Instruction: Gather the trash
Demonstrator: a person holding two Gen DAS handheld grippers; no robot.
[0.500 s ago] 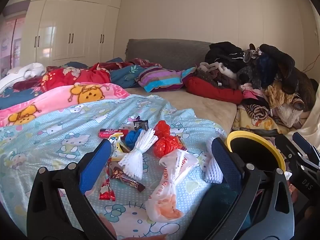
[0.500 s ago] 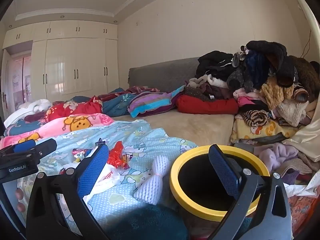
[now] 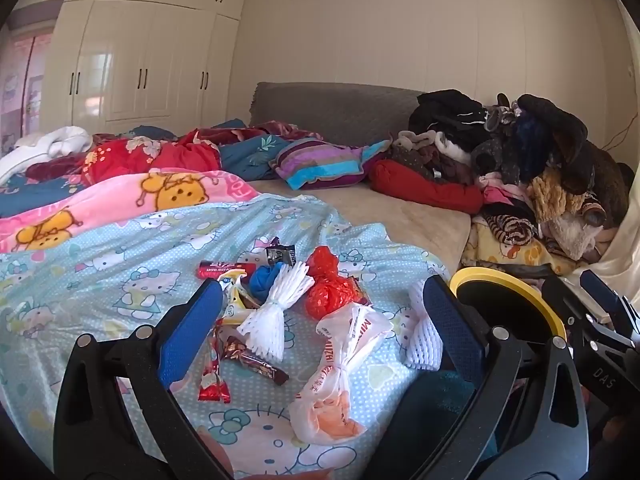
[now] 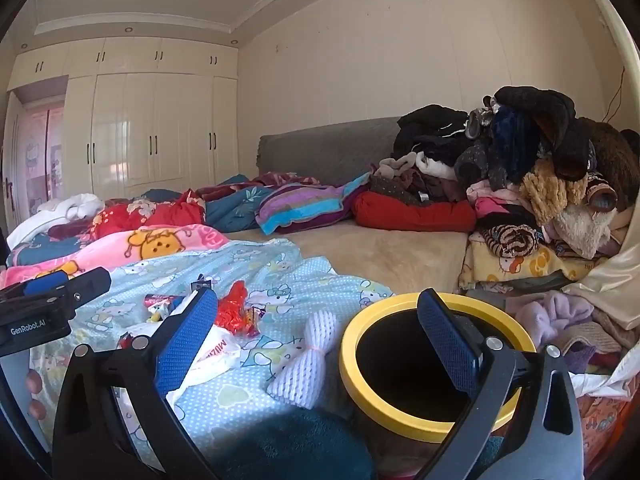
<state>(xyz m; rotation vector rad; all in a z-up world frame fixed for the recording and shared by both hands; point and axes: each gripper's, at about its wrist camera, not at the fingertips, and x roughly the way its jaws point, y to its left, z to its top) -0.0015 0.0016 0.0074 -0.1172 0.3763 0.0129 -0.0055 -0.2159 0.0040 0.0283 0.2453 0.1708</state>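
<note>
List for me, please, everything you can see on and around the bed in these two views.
Foam fruit nets: two, white, one mid-pile, one beside the bin.
Plastic bags: one white with red print, nearest; one red, behind it.
Snack wrappers: several, red, brown, black, yellow-white, left of the nets.
Blue wad: one, behind the net.
Bin: one, yellow rim, dark inside, right of the sheet.
Hello Kitty sheet: one, light blue, under the trash.
Clothes pile: mixed colours, far right.
Wardrobe: cream, back left.
Left gripper: open, over the trash.
Right gripper: open, near the bin.
</note>
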